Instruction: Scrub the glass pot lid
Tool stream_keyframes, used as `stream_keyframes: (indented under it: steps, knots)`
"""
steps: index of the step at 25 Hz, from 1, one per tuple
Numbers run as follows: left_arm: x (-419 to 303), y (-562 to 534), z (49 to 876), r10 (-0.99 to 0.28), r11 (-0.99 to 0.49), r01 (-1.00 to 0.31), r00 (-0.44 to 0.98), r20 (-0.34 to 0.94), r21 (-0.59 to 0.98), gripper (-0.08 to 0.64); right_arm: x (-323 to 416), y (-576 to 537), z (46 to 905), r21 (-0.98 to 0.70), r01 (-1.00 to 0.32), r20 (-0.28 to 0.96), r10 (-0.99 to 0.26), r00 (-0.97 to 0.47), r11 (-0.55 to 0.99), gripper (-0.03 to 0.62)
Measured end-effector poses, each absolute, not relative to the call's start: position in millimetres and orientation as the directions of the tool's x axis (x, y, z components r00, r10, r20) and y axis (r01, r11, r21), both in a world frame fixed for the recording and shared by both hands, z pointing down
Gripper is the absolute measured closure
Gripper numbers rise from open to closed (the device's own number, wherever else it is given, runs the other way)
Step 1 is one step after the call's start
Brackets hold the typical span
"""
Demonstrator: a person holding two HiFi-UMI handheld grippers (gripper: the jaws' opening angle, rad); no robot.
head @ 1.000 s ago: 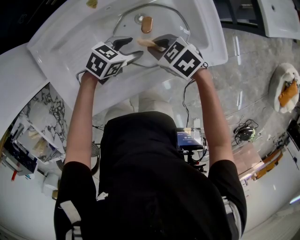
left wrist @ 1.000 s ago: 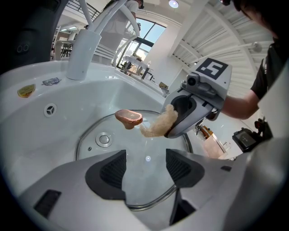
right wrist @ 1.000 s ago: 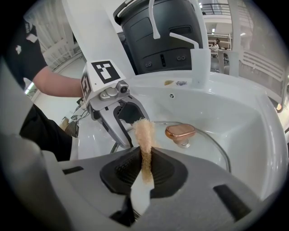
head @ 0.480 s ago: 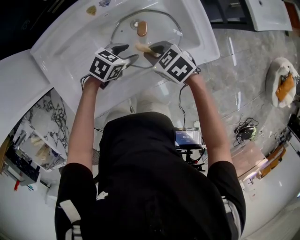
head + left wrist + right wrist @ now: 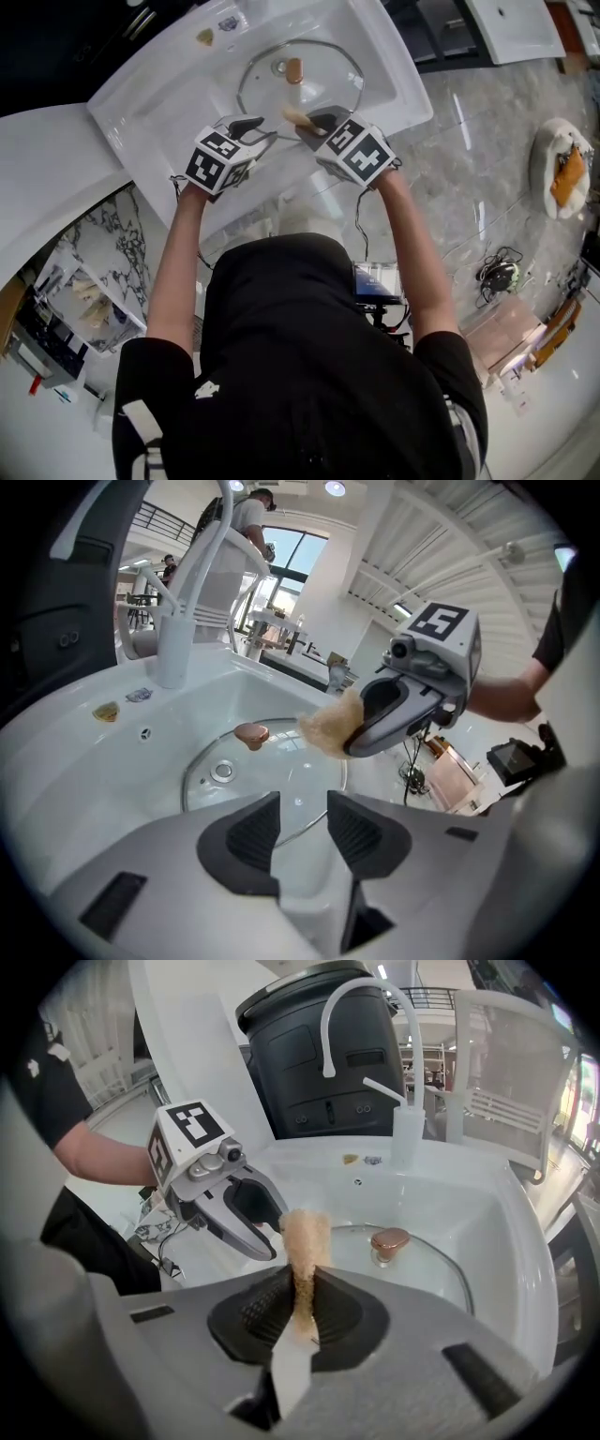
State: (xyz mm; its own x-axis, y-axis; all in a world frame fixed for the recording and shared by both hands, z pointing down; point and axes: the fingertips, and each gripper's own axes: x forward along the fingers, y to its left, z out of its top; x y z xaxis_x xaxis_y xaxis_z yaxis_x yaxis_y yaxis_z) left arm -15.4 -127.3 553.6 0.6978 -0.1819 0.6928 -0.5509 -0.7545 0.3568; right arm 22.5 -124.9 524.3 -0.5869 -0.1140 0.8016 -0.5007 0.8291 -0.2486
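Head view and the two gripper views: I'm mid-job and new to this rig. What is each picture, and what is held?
There is no robot arm: a person holds a hand-held gripper in each hand. The head view looks down from the person's head over both arms; each gripper view rides on one gripper and looks along its jaws. The glass pot lid, with a copper-coloured knob, lies in the white sink. The right hand-held gripper is shut on a tan sponge near the lid. The left hand-held gripper holds nothing: its jaws have just been closing, with an empty gap between them.
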Motion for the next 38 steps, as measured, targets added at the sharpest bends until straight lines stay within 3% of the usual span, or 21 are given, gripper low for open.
stream_keyframes:
  steps: [9, 14, 21, 38]
  knots:
    - [-31, -98, 482, -0.223, -0.756, -0.533, 0.756, 0.616, 0.381, 0.471, 10, -115, 465, -0.161, -0.588, 0.751, -0.288, -0.595, 0.793, 0.568]
    - [-38, -90, 436, -0.317, -0.759, -0.545, 0.787, 0.530, 0.356, 0.502, 8, -107, 423, -0.087, -0.629, 0.689, -0.410, -0.598, 0.772, 0.568]
    - [-63, -75, 358, -0.514, -0.738, -0.626, 0.763, 0.391, 0.252, 0.526, -15, -80, 363, -0.006, -0.638, 0.587, -0.514, -0.626, 0.770, 0.568]
    - [-129, -5, 234, -0.695, -0.701, -0.711, 0.698, 0.170, 0.055, 0.546, -64, -18, 235, 0.110, -0.775, 0.280, -0.768, -0.576, 0.622, 0.569]
